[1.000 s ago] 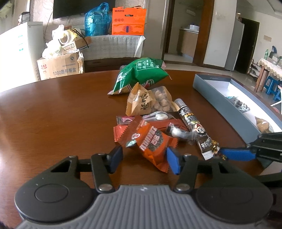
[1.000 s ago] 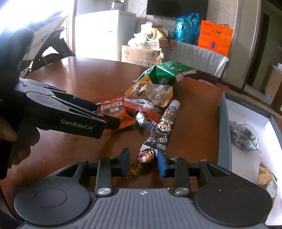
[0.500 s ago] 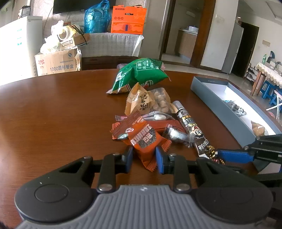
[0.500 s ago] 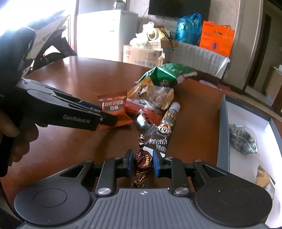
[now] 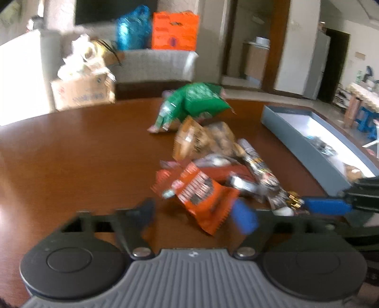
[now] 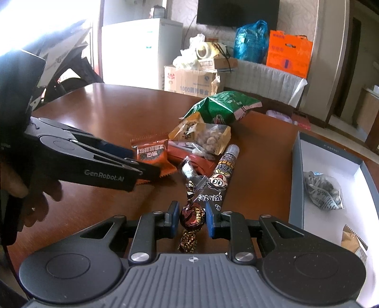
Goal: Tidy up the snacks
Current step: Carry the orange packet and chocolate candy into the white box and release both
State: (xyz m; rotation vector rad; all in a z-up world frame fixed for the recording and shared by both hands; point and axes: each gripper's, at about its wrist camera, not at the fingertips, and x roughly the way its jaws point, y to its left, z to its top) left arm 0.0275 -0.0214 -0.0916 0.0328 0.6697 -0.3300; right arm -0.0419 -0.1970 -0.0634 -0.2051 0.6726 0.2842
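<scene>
My left tongs (image 5: 196,214) were released, jaws wide apart around the low corner of the orange snack packet (image 5: 201,192), not pinching it; that view was blurred. My right tongs (image 6: 191,216) were clenched on a dark foil-wrapped candy (image 6: 192,214), its twisted ends sticking out front and back. The rest of the snacks sat in a loose pile on the round brown table (image 6: 99,113): a green bag (image 6: 222,106) at the far end, a tan nut packet (image 6: 203,136) nearer, and a long dark tube snack (image 6: 219,180) just beside the candy. A grey tray (image 6: 296,180) with a white floor lay to the right, two small packets inside. Behind the table stood a cardboard box (image 6: 189,80), a white fridge (image 6: 142,49), a blue plastic bag (image 6: 251,42), an orange bag (image 6: 289,54) and a dark TV (image 6: 236,11) on the wall.
</scene>
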